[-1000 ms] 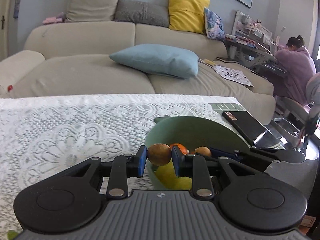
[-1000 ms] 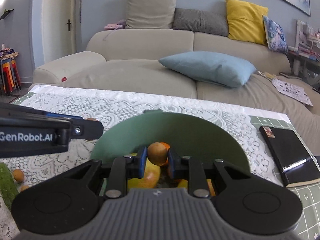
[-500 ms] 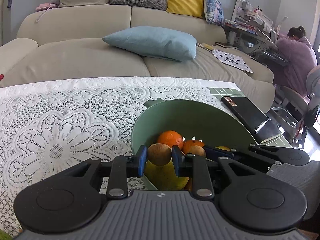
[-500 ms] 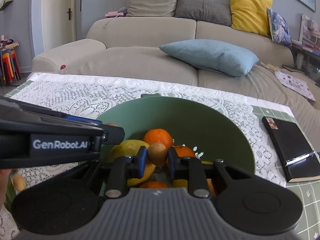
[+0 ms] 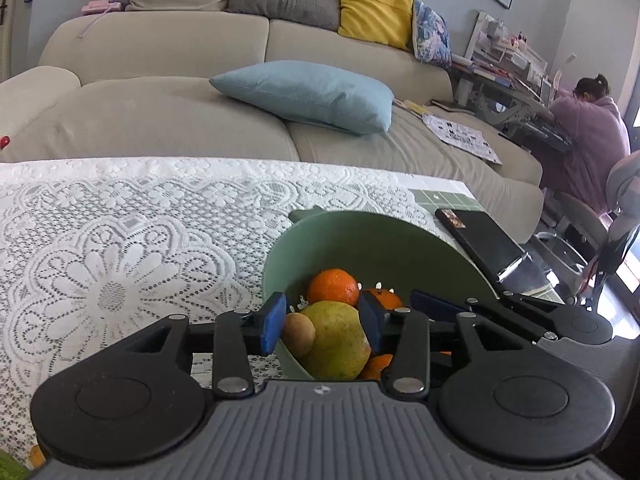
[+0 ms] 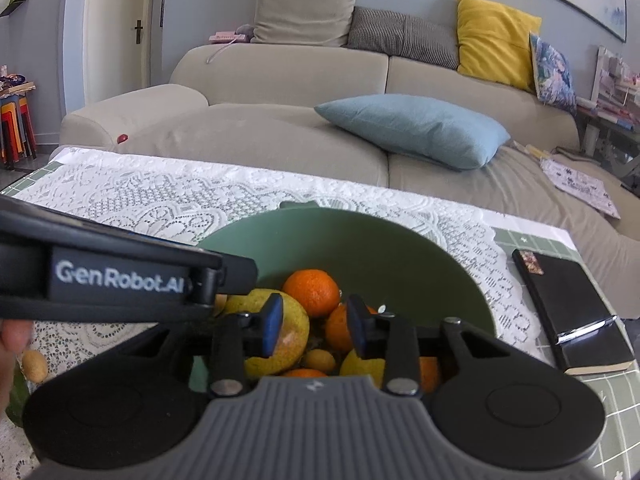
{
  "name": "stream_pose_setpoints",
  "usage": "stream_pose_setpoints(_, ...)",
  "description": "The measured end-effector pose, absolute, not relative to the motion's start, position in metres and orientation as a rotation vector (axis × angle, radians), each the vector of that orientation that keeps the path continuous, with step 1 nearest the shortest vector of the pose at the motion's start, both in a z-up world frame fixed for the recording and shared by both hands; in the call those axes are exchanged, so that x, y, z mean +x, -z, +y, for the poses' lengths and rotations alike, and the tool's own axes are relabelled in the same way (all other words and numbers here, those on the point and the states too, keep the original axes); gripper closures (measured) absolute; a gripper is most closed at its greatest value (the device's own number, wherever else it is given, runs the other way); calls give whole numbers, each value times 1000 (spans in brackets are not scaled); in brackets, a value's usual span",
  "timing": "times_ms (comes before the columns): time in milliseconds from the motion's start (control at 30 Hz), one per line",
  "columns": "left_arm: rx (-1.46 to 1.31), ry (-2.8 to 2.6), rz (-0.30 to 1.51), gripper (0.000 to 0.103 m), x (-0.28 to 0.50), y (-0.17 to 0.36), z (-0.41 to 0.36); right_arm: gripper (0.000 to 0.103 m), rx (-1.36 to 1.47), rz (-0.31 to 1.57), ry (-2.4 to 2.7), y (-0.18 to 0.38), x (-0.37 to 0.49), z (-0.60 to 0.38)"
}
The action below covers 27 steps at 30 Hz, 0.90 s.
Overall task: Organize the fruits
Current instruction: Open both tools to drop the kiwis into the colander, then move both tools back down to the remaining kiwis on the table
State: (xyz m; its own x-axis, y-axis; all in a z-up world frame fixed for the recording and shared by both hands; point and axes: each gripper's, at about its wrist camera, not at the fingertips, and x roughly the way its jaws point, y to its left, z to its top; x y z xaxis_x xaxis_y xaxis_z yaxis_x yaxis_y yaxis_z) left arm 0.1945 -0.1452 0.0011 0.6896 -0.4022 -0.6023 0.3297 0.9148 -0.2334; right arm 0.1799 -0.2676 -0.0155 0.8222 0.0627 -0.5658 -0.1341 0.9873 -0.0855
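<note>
Item: small brown fruit, lower centre, light, firm, smooth; grip across its middle. Left claw opening, fruit loose between; right claw opening, empty, over green bowl.

The green bowl has its near rim hidden behind the right hand-held gripper.

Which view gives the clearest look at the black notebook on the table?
The right wrist view: the black notebook lies whole and unobstructed beside the green bowl, pen clip visible. The left wrist view shows it farther off, foreshortened near the right edge.
</note>
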Motion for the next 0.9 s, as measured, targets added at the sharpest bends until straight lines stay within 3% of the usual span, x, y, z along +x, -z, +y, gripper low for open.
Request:
stream_pose_setpoints(200,-123,344,662,50,179,-16,-125,61,-114,539,-105,7,172,-260)
stream_pose_setpoints(700,-113,207,719,47,150,-21,-41,57,-57,484,-305,-5,150,-200)
stream_pose_setpoints(900,-138,209,787,48,149,-12,-9,57,47,594,-450,4,154,-183)
